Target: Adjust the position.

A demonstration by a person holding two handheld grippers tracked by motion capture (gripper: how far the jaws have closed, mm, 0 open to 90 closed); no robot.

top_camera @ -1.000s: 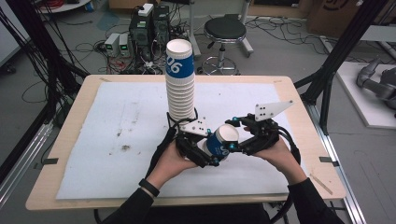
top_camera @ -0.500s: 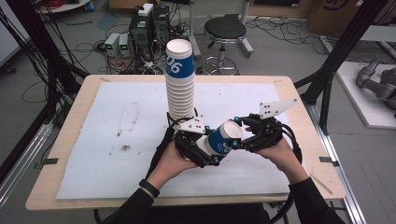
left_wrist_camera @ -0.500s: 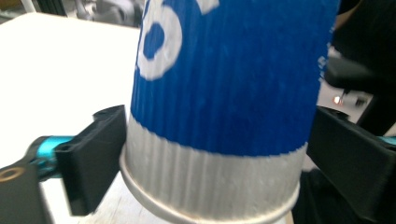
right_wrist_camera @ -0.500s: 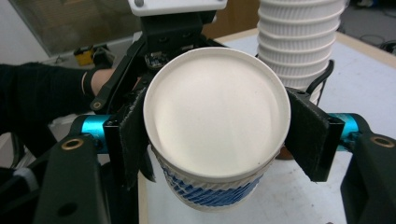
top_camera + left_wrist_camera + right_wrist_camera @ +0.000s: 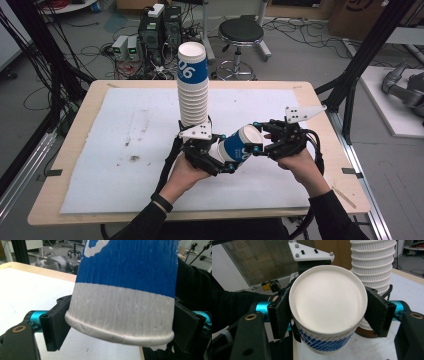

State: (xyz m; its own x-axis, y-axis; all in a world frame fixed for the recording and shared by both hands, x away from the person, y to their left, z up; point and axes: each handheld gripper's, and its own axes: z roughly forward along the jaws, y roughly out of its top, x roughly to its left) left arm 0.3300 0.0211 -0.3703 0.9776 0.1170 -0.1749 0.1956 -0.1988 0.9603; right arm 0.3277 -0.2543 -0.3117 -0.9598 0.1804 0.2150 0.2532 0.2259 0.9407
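Gripping cup (image 5: 239, 146) — both grippers (image 5: 226, 159).

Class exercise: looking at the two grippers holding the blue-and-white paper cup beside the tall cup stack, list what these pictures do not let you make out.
- High view: the foot of the cup stack, hidden behind the left gripper.
- Left gripper view: the print on the paper cup, cut off by the top edge.
- Right gripper view: the top of the stack, cut off by the top edge.
- High view: whether the right gripper grips one cup or several nested; too small.
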